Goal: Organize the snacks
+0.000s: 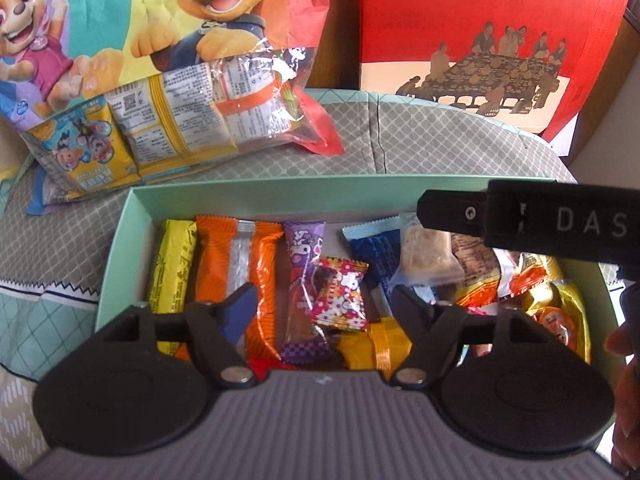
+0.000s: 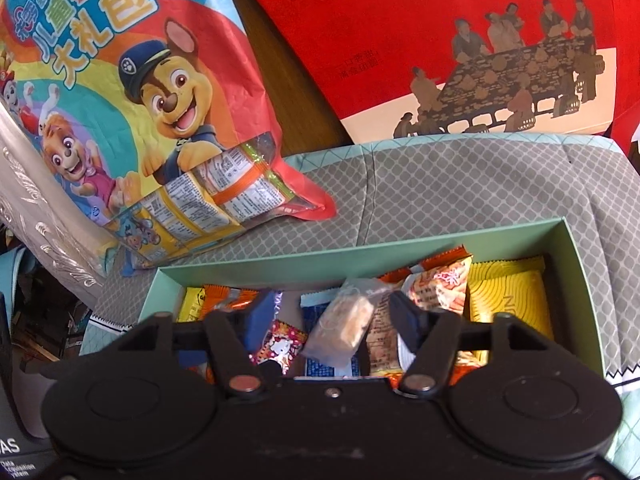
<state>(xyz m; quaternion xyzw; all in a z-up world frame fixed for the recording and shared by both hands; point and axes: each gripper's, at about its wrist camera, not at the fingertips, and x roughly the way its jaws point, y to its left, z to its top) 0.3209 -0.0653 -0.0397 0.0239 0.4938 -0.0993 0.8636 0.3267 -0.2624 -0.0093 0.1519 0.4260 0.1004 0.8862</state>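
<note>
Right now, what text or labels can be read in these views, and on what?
"儿童零食大礼包": cartoon snack bag.
"Cakes Laden with": red box; remainder cut off.
"DAS": right gripper's body.
Wrappers in the green box, nutrition labels: too small or blurred.

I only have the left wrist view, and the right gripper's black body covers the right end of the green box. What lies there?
Observer: A large yellow packet with curved ridged lines lies flat at the right end of the box.
Operator: Are the right gripper's jaws holding anything?
Observer: No. The right gripper has its jaws open, and its pads press on nothing.
Operator: What is under them?
Observer: A clear-wrapped pale bar lies tilted in the gap between the pads, apparently touching neither.
</note>
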